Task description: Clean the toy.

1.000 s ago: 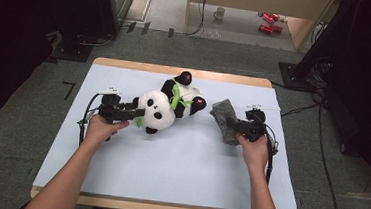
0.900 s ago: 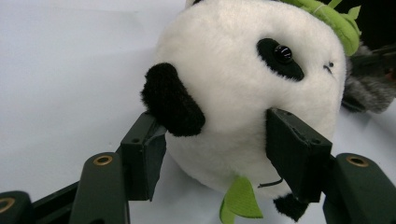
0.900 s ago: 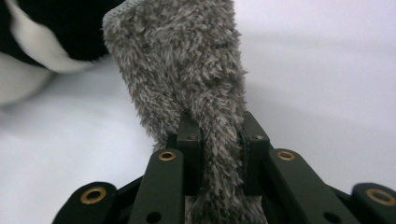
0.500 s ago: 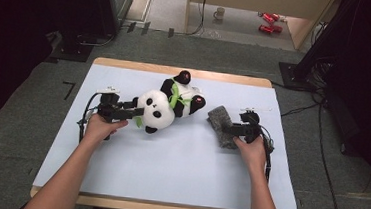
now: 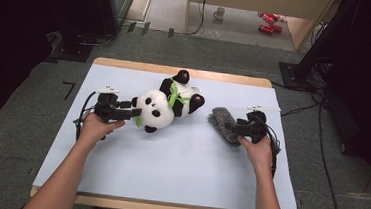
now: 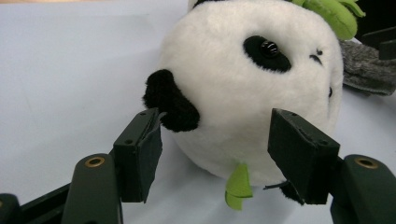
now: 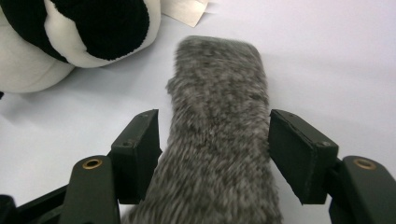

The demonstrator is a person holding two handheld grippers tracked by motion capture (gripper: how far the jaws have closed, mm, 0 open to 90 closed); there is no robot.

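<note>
We observed panda plush (image 5: 166, 105) lying on its side on table (image 5: 167, 183), upper middle, head toward left gripper (image 5: 133, 113). Left gripper jaws apart, straddling panda head, one pad at black ear (image 6: 170, 100); firm press not confirmed. Grey furry piece (image 5: 223, 123) lay flat just right of panda, apart from it. Right gripper (image 5: 232, 130) jaws had just been opening, grey furry piece between them, pads (image 7: 299, 149) clear of its sides
</note>
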